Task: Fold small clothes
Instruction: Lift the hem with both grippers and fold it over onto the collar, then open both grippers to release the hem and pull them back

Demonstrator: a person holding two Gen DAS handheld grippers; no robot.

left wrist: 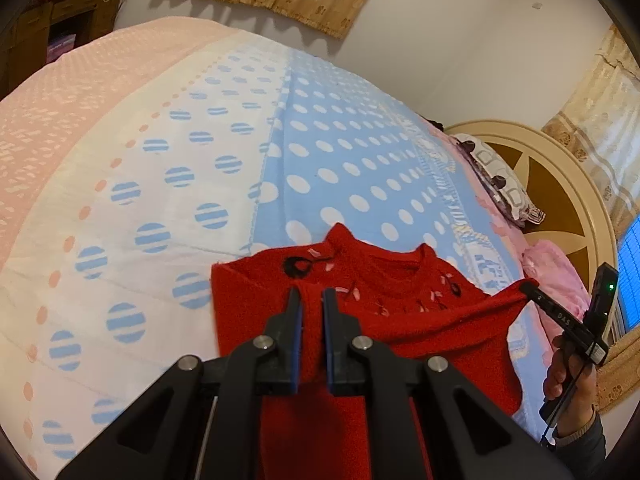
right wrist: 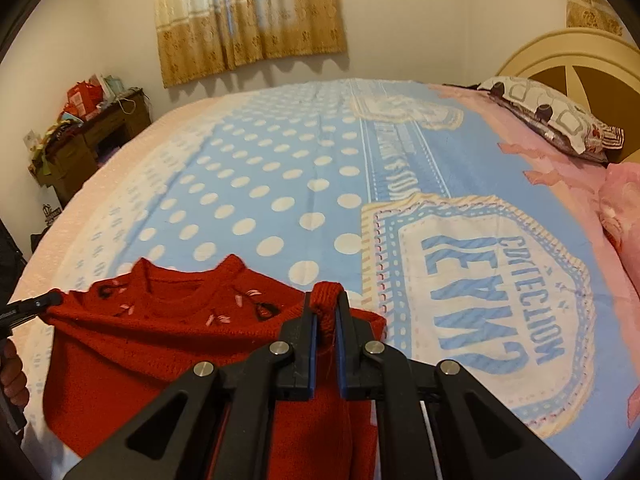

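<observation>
We held the red knitted sweater (left wrist: 400,320) unfolded, low in frame over the polka-dot bed (left wrist: 320,140); left hand-held gripper (left wrist: 311,300) and right hand-held gripper (right wrist: 326,304) each pinched a shoulder; folding not yet started.

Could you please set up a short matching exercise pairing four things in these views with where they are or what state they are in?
Things:
1. red sweater
2. left gripper
3. patterned pillow
4. wooden desk

Descriptions:
A. lies at the head of the bed by the headboard
B. stands against the wall, piled with clutter
C. held up at both shoulders over the bedspread
D. shut on a fold of red knit

Pairs: 1-C, 2-D, 3-A, 4-B
</observation>
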